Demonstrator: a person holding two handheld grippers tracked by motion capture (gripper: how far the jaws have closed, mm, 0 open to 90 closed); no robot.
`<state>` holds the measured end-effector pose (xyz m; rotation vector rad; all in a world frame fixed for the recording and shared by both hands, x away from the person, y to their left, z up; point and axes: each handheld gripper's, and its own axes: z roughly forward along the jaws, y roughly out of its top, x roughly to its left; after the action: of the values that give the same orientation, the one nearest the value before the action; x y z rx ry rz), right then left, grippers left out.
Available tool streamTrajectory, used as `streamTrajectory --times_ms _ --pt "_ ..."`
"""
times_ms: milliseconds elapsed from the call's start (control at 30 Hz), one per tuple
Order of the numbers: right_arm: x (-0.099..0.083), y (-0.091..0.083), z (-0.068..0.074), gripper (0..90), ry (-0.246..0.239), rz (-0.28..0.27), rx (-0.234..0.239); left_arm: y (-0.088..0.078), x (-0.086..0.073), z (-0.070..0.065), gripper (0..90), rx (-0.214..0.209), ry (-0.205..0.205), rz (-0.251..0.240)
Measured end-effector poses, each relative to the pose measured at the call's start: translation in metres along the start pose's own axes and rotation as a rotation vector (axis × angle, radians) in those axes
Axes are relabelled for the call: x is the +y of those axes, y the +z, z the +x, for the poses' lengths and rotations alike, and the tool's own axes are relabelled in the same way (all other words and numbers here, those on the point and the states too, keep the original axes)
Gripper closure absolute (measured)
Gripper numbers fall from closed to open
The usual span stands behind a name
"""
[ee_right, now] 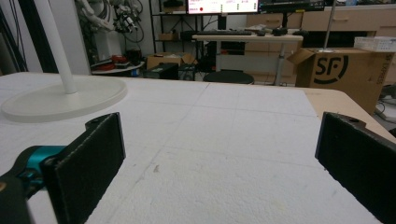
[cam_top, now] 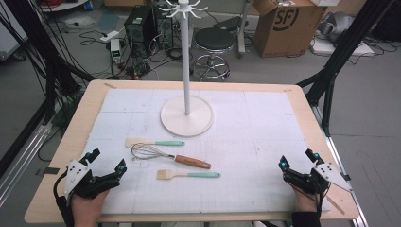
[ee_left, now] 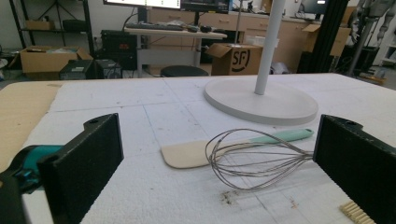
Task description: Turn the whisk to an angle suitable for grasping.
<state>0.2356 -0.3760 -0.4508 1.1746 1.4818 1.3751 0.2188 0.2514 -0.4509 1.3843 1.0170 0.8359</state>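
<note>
While both your tongs, left and right, rest spread and empty, whisk, spatula and brush lie untouched; everything remains.

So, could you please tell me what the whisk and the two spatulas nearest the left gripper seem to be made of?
Whisk: thin shiny wire loops, likely steel, on a glossy brown handle, probably varnished wood. Upper spatula and lower spatula: matte beige blades, perhaps silicone or wood, with smooth mint-green handles, likely plastic or silicone.
</note>
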Motion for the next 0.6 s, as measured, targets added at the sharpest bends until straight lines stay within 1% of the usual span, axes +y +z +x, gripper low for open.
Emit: streamTrajectory --times_ms 67,167,267,433,500,567,600 --pt "0.0 0.0 0.0 0.4 0.003 0.002 0.001 0.0 0.0 -0.001 2.2 -0.004 -0.001 0.0" --pt "0.0 0.0 -0.001 0.4 -0.006 -0.003 0.004 0.001 0.0 -0.001 2.2 -0.01 -0.008 0.0" --pt "0.0 0.0 0.0 0.4 0.002 0.001 0.006 0.001 0.001 -0.001 2.2 -0.017 -0.007 0.004" --pt "0.0 0.0 0.0 0.4 0.002 -0.002 0.011 0.003 0.006 -0.004 2.2 -0.045 -0.005 0.002" --pt "0.0 0.0 0.0 0.4 0.0 -0.003 0.012 0.005 0.007 -0.004 2.3 -0.049 -0.001 0.003" --pt "0.0 0.0 0.0 0.4 0.005 -0.004 0.012 0.01 0.011 -0.006 2.2 -0.07 0.003 0.02" --pt "0.0 0.0 0.0 0.4 0.005 -0.004 0.012 0.01 0.011 -0.006 2.2 -0.07 0.003 0.02"
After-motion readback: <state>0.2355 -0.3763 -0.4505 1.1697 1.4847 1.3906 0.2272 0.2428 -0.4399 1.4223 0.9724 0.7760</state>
